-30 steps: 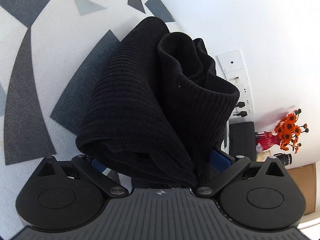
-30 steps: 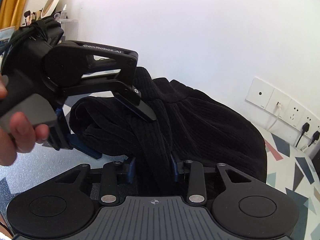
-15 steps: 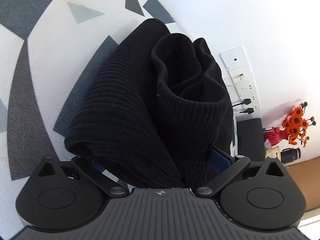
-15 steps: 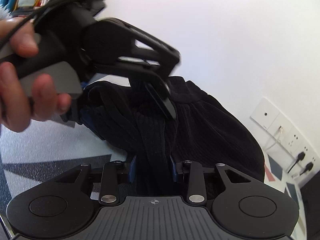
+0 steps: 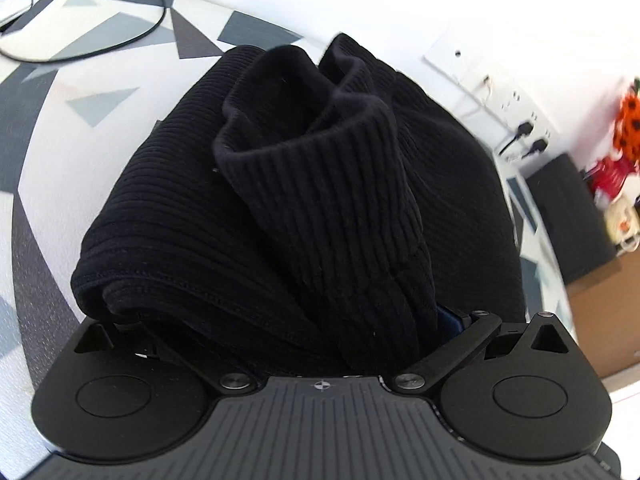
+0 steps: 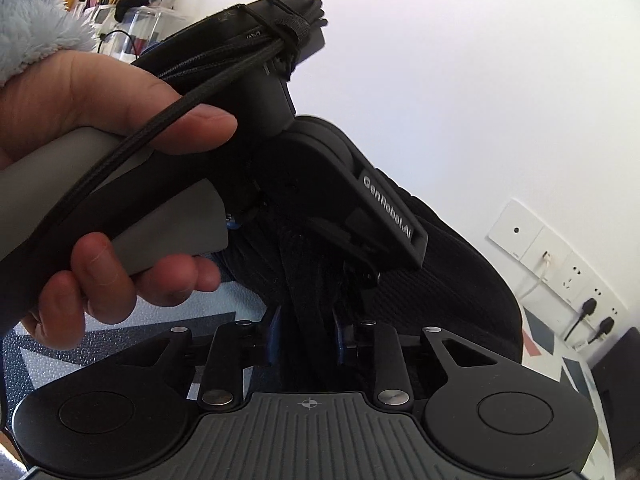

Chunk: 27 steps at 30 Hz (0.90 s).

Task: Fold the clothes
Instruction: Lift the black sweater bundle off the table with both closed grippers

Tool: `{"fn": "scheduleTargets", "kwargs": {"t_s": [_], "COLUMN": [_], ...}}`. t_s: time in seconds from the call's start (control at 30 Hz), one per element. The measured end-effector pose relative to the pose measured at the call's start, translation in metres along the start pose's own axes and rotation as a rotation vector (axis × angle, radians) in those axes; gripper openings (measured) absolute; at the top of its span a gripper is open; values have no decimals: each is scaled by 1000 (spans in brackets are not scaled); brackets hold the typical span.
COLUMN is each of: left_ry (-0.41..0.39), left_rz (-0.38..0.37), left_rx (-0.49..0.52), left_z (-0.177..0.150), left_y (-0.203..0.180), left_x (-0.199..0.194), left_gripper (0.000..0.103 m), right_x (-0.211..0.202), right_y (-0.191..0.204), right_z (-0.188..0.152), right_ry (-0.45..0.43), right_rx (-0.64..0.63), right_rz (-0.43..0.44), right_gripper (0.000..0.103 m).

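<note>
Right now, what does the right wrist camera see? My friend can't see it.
The right claw is closing on a bunched black ribbed garment. A hand holds the left claw's grey handle just above it.

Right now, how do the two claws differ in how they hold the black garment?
The left claw stands wide around a thick bundle of the garment; the right claw pinches only a narrow strip of it, jaws closing. A hand grips the left claw's handle in the right view; no hand shows in the left view. Both hold the same ribbed garment.
</note>
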<state>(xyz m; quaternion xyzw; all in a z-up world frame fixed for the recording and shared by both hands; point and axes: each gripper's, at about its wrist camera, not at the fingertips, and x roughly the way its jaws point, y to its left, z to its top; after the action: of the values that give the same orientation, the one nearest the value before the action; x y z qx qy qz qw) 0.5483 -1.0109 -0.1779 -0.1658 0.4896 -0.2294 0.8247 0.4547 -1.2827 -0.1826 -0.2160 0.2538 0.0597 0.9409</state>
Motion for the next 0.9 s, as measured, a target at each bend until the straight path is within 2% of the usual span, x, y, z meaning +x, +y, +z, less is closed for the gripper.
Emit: {"fn": "scheduleTargets", "kwargs": {"t_s": [0.1,0.17,0.23,0.3,0.47,0.57,0.73,0.8,0.9], "left_ry": [25,40,36,35,36,34,27,29,29], "left_rz": [-18,-26,-33,-31,-48,-48,-45,-48,-51], "left_rx": [56,103,103,107,115,117,118,118,122], "left_z": [0,-1,-2,0,-1,-1,0,0,0], "left_y": [-1,-1,1,2,3,2,2,2,2], "left_x": [2,1,-1,-1,-1,-1,4,4,4], "left_gripper": [103,102,100,98,97,97,98,100,101], "right_x": [-3,-9,-21,-33,-62,-75,-78,-77,-72], "right_y": [3,8,9,7,-25,-60,-131,-159,-192], "right_z": [-3,-7,-13,-20,-34,-44,-62,-68,-85], "right_ry": [-5,-17,-31,-36,-2,20,55,52,42], "right_rx": [-16,-56,-74,-75,36,158,397,510,670], "right_rz": [-16,-42,-76,-103,-248,-354,-472,-472,-413], "right_gripper": [32,52,64,68,94,100,102,102,102]}}
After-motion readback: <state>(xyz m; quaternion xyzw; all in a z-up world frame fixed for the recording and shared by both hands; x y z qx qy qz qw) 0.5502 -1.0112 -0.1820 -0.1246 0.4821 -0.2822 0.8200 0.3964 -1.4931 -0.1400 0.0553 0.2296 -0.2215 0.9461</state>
